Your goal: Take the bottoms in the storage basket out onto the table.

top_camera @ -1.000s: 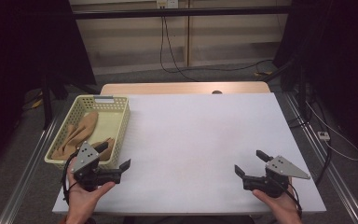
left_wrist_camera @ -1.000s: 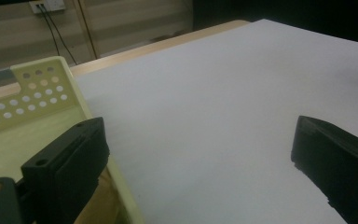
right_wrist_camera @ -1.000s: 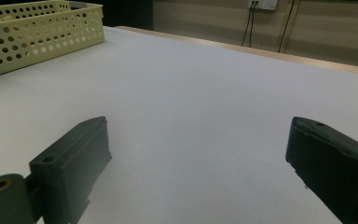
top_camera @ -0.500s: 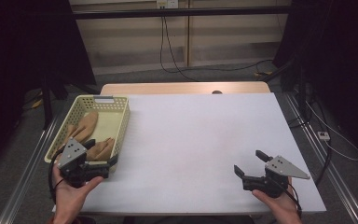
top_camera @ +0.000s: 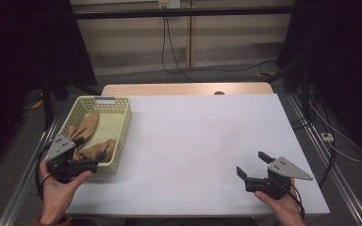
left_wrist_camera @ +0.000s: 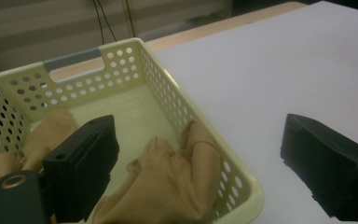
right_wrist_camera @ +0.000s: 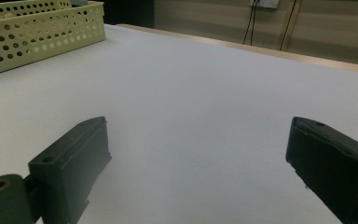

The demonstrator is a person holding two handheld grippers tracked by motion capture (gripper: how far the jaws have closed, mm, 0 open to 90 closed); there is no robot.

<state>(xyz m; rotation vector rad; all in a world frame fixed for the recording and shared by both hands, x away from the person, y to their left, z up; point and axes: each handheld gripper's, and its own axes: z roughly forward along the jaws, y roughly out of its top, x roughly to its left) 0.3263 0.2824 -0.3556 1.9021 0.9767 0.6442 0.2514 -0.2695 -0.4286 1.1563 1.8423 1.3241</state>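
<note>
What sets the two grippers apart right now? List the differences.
The left gripper hangs at the basket's near corner, one jaw over the tan cloth; the right gripper sits over bare table. The left jaws have just been closing slightly, with nothing pressed between them. Both stand open and empty.

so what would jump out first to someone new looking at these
The pale yellow perforated basket at the table's left edge, with tan cloth bunched inside. The left gripper hangs open at its near end, one jaw over the cloth; the right gripper waits open over bare white table.
</note>
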